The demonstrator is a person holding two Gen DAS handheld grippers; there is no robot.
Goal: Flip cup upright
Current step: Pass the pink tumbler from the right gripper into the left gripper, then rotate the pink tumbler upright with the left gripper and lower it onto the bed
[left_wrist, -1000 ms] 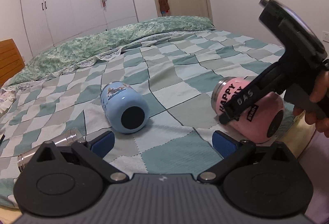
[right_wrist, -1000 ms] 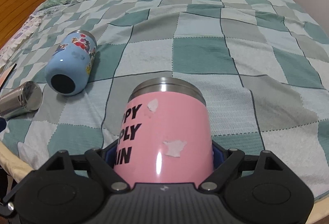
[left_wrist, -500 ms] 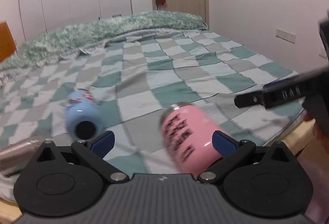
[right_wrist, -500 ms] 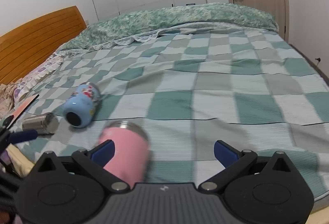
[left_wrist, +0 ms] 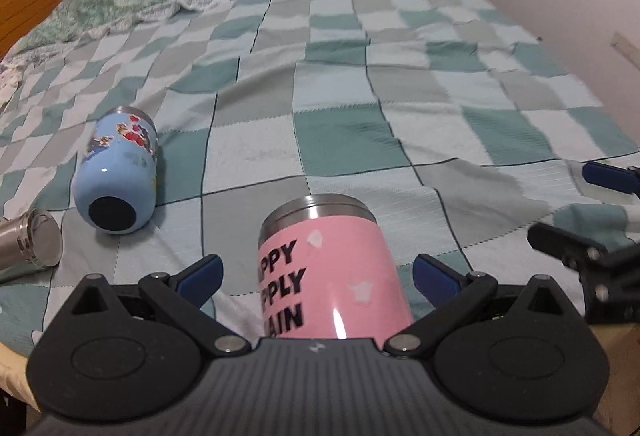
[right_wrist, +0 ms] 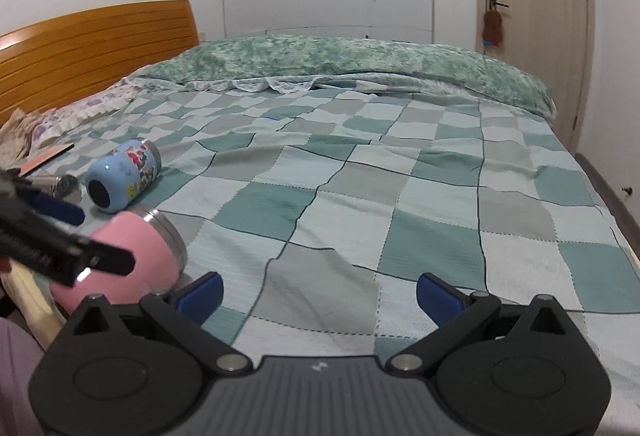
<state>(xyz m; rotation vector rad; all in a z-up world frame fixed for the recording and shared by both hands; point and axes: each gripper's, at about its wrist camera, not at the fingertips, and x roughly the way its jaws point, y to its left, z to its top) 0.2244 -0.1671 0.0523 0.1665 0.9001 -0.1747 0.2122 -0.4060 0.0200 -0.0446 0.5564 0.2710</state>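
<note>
Currently, your left claw (left_wrist: 316, 276) straddles 1 pink cup (left_wrist: 332, 272) lying sideways, fingers spread ready to pinch; your right claw (right_wrist: 318, 290) waits spread, empty.

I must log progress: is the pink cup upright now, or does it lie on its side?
On its side. The pink cup lies on the blanket, steel rim pointing away.

I see the pink cup (left_wrist: 332, 276) on its side near the bed's front edge, steel rim pointing toward the far end, black lettering on top, white scuffs on the paint.
</note>
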